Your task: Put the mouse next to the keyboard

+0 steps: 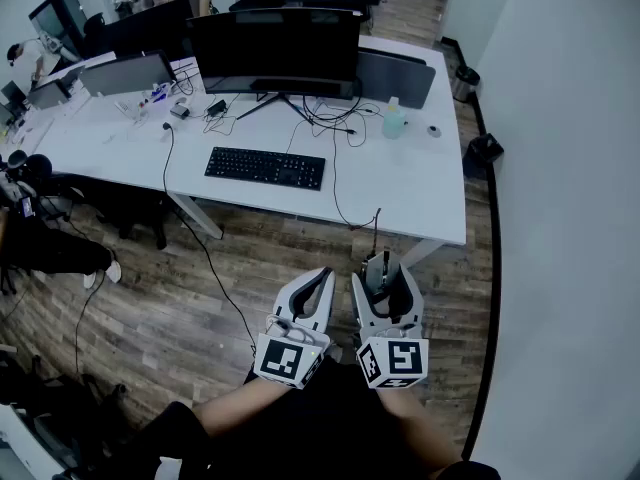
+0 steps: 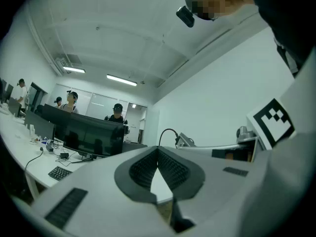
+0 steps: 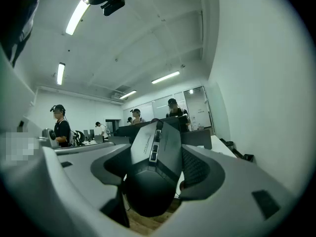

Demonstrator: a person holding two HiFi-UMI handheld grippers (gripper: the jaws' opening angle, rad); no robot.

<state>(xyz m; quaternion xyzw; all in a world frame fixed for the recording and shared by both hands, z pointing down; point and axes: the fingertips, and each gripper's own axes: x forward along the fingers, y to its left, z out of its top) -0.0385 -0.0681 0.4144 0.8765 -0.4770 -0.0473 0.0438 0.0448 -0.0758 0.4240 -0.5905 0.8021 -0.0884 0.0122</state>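
My right hand-held gripper (image 1: 385,268) grasps the black angular plastic mouse (image 3: 150,177) mid-air, flat black keyboard (image 1: 265,167) at eleven o'clock on the white worktop (image 1: 420,188); left hand-held gripper (image 1: 322,273) clenched empty. Slack squeeze could drop it

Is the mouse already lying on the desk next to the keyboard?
No, the mouse is held between the jaws of the right hand-held gripper, over the wooden floor and apart from the desk.

Office: desks (image 1: 420,198), monitors (image 1: 275,48), keyboard (image 1: 265,167)
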